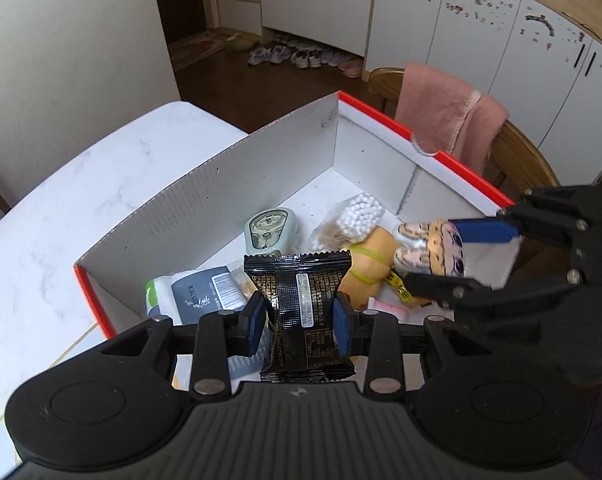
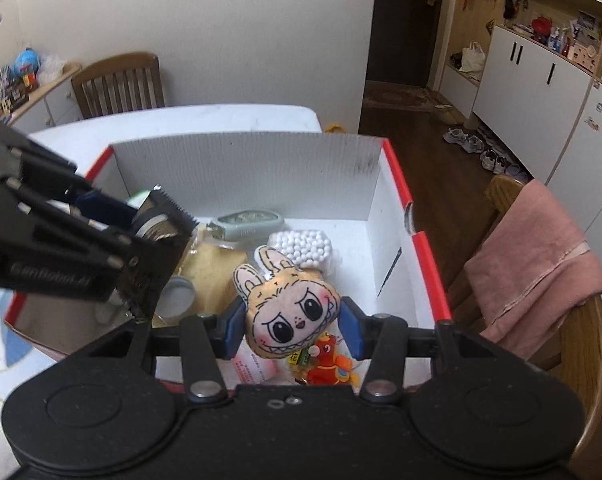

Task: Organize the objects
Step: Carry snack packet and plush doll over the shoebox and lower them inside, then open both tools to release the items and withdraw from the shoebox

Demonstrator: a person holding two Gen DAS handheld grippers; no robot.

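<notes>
- The left tool (image 1: 299, 314) is clamped on a black snack packet (image 1: 301, 312), low in the centre of its frame, above the box (image 1: 205, 200).
- The right tool (image 2: 293, 330) is clamped on a plush rabbit toy (image 2: 289, 312), in the centre of its frame, over the same box on the white tabletop (image 1: 81, 184).

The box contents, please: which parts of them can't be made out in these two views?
- Left wrist view: the black snack packet hides the items behind it.
- Right wrist view: the left gripper covers the box's left side.
- Both: label print is too small to read.
</notes>
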